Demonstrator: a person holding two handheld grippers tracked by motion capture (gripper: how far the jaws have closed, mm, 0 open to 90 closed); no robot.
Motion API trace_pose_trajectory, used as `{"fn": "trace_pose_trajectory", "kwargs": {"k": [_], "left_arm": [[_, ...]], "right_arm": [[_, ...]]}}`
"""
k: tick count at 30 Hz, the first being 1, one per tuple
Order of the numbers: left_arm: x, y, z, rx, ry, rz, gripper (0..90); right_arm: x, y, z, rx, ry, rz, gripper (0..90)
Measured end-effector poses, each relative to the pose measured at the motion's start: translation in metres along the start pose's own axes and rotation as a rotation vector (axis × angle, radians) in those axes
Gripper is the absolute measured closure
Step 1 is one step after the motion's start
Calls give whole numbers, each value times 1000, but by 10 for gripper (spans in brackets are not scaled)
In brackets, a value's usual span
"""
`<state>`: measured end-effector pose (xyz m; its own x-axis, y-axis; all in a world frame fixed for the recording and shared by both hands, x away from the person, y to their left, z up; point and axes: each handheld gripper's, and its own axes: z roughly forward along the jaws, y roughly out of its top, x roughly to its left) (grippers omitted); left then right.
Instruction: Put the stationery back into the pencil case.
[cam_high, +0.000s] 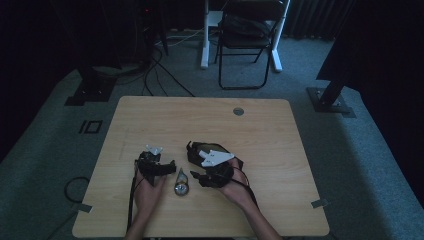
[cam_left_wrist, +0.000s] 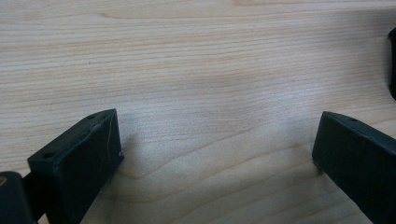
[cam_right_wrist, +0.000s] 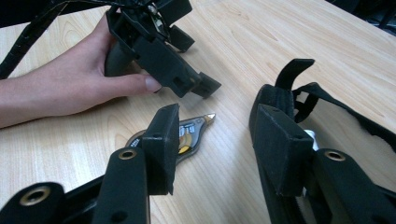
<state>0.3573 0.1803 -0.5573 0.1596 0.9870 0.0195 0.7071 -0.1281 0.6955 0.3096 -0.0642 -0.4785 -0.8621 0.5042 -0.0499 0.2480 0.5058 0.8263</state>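
Early stage, by the look of it — nothing gripped yet. The correction-tape dispenser (cam_high: 180, 186) lies flat on the surface (cam_high: 260, 135) at the near edge, between the two hands, untouched. Left gripper (cam_high: 170, 164) sits low just left of it, fingers (cam_left_wrist: 84, 149) wide apart over bare wood. Right gripper (cam_right_wrist: 215, 144) angles in from the right — fingers also apart, w/ a black strapped pouch (cam_high: 200, 152) just beyond. Grasp and lift remain.
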Motion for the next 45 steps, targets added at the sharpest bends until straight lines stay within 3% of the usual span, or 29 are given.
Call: {"fn": "trace_pose_trajectory", "kwargs": {"k": [15, 25, 32, 45], "left_arm": [[0, 0, 0, 0, 0, 0, 15], [0, 0, 0, 0, 0, 0, 15], [0, 0, 0, 0, 0, 0, 15], [0, 0, 0, 1, -1, 0, 15]], "right_arm": [[13, -3, 15, 27, 8, -24, 512], [16, -4, 23, 30, 20, 0, 514], [17, -6, 27, 29, 23, 25, 467], [24, -9, 35, 34, 19, 19, 390]]}}
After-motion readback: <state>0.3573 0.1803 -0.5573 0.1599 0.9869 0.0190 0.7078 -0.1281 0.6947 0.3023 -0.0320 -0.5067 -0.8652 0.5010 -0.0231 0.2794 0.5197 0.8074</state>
